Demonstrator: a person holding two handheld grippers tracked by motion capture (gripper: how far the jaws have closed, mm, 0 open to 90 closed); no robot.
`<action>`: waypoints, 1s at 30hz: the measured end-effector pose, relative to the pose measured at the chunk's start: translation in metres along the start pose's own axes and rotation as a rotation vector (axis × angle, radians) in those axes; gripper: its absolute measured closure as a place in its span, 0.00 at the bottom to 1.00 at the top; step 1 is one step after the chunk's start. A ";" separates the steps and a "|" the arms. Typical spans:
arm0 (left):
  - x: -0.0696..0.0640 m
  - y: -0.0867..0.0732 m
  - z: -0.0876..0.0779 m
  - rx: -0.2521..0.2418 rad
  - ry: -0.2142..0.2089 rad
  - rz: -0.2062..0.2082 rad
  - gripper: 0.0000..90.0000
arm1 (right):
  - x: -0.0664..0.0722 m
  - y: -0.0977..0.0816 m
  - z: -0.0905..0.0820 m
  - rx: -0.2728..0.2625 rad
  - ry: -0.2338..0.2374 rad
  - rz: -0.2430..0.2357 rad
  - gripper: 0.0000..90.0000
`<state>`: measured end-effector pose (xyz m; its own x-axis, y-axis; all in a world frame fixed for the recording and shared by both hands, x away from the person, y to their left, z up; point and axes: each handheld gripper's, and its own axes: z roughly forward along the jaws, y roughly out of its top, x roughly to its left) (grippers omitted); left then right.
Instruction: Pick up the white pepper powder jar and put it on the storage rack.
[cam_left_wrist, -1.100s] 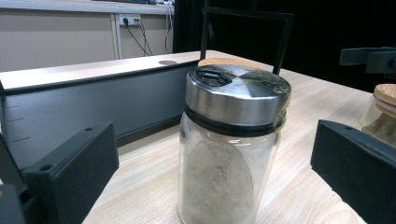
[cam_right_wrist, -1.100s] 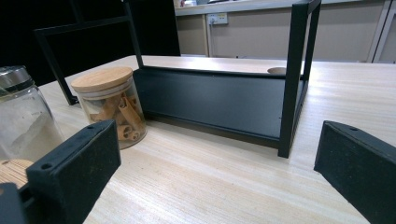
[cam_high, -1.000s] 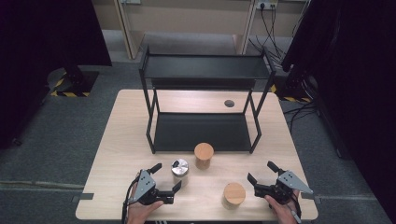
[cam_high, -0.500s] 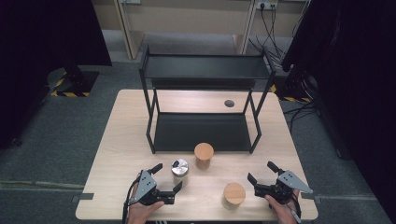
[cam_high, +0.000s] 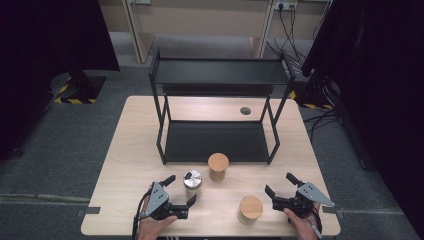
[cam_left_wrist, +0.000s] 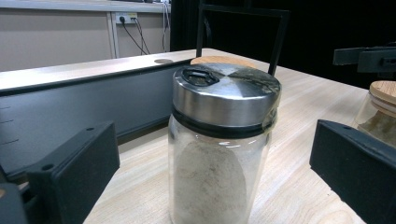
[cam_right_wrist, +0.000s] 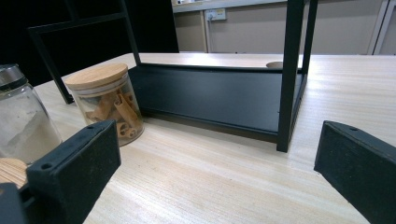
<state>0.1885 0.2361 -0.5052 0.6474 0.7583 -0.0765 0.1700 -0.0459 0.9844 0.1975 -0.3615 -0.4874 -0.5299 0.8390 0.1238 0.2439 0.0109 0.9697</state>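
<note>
Steel-lidded jar (cam_left_wrist: 219, 154) just in front of the black rack (cam_high: 220, 120), between the wide-open, empty left gripper (cam_high: 179, 192) jaws (right gripper (cam_high: 282, 192) open, empty). Close squarely below the lid; lift upright.

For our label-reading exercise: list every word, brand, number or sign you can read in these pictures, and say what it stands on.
None can be read: the steel-lidded jar, the two wooden-lidded jars and the black shelf rack carry no visible print.
The yellow-black hazard stripes on the floor are a marking without words.
</note>
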 end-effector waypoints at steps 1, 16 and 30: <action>0.000 0.000 0.000 0.002 -0.001 0.001 0.01 | 0.000 0.000 0.000 -0.001 0.000 0.001 0.00; -0.002 0.006 0.010 0.020 -0.011 0.013 0.01 | -0.001 -0.001 0.001 0.002 -0.001 0.009 0.00; -0.001 0.013 0.024 0.059 -0.011 0.034 0.07 | -0.002 -0.001 0.001 -0.001 -0.002 0.013 0.01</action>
<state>0.2075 0.2187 -0.4964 0.6615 0.7486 -0.0456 0.1916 -0.1099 0.9753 0.1990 -0.3629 -0.4885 -0.5253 0.8400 0.1358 0.2502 0.0000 0.9682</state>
